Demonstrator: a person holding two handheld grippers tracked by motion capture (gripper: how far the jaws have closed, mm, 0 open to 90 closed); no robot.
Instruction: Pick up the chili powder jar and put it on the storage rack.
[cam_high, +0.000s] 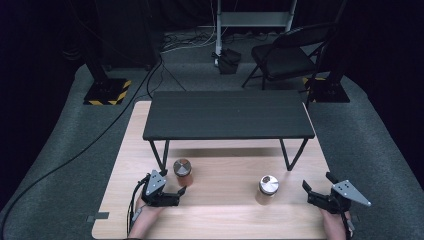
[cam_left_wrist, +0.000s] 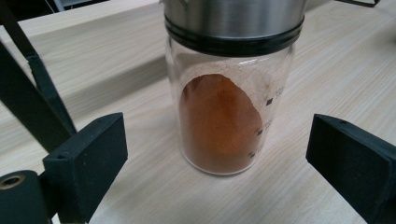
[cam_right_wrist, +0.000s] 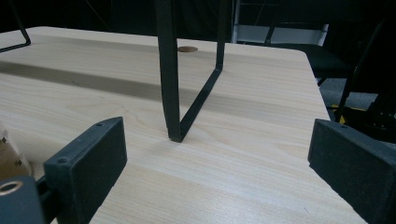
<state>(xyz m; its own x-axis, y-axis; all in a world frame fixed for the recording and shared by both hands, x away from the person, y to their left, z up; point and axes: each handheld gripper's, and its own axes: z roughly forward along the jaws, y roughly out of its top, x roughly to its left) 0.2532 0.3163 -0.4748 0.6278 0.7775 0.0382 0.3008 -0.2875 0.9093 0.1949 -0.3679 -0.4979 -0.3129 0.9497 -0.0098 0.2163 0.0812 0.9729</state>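
The left hand-held gripper (cam_high: 183, 191) sits low at the near edge of the tabletop (cam_high: 220, 220), its jaws spread wide and holding nothing. In the left gripper view the jaws stand on either side of the red jar (cam_left_wrist: 229, 93), well clear of the glass, with the jar a little beyond the pads. That jar stands upright on the tabletop, just past the gripper and near the rack's left leg; it has a metal lid and holds rust-coloured powder.

The right hand-held gripper (cam_high: 306, 189) waits at the near right, jaws also wide apart and empty, looking past the rack's right leg (cam_right_wrist: 170, 79). The second jar (cam_high: 268, 188), with paler contents, stands upright between the two grippers, nearer the right one.

Beyond both jars is the black rack (cam_high: 229, 115), its top bare.

This looks like the approach to a grasp on the red jar. The next move calls for easing the left gripper forward until the glass sits squarely between the pads, then closing below the lid without tipping it.
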